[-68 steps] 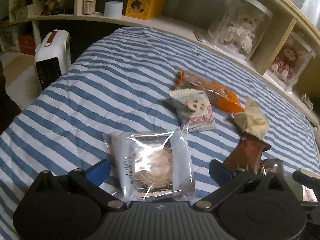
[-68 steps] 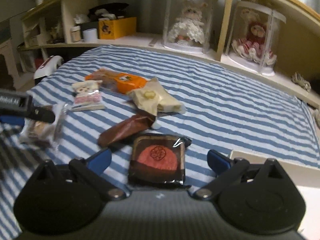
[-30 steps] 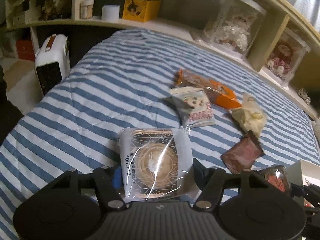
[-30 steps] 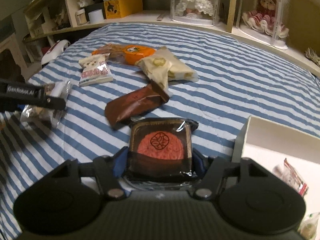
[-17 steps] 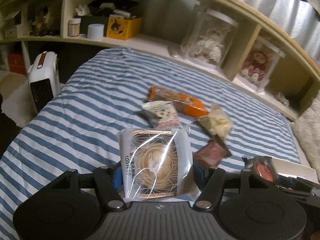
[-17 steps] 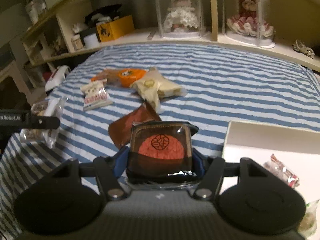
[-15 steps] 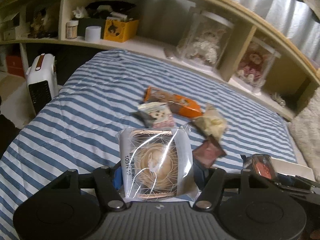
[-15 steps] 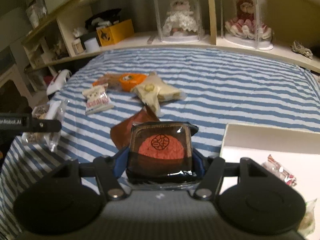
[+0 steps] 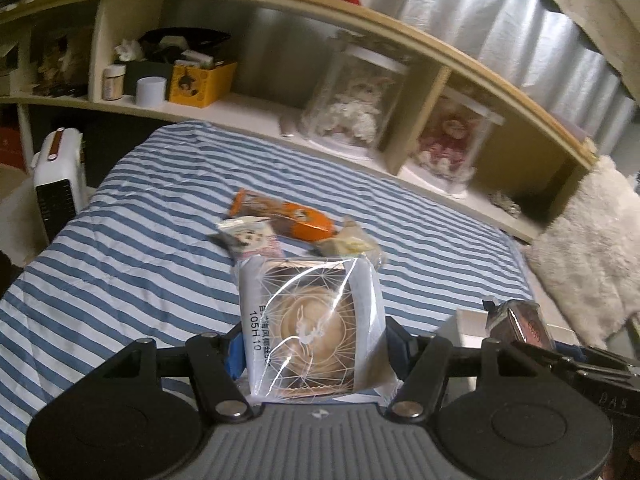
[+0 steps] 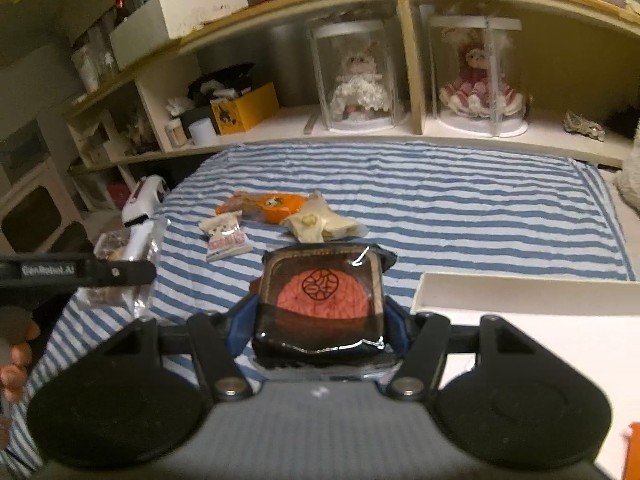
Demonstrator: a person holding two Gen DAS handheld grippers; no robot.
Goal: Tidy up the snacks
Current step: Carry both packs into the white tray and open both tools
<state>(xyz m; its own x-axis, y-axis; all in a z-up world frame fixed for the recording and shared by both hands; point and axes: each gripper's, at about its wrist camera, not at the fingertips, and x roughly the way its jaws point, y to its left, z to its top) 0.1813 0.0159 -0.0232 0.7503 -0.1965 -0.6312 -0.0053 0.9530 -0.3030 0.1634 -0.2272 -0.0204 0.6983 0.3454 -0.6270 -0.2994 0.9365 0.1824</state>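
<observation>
My left gripper (image 9: 314, 344) is shut on a white-wrapped round pastry (image 9: 310, 320) and holds it above the striped bed (image 9: 132, 248). My right gripper (image 10: 320, 320) is shut on a dark-wrapped red pastry (image 10: 322, 300), held up beside the white box (image 10: 520, 292). That pastry also shows in the left wrist view (image 9: 520, 322). The left gripper's pastry shows in the right wrist view (image 10: 124, 268). On the bed lie an orange packet (image 10: 268, 204), a small white-pink packet (image 10: 224, 236) and a cream packet (image 10: 320, 224).
A shelf with two doll cases (image 10: 360, 80) runs behind the bed. A yellow box (image 10: 244, 110) and jars stand on the shelf's left part. A white heater (image 9: 60, 176) stands left of the bed. A fluffy white cushion (image 9: 588, 248) lies at the right.
Both grippers closed on their pastries, lifted them off the bed and moved right toward the white box. The views tilted upward, showing more shelf.
</observation>
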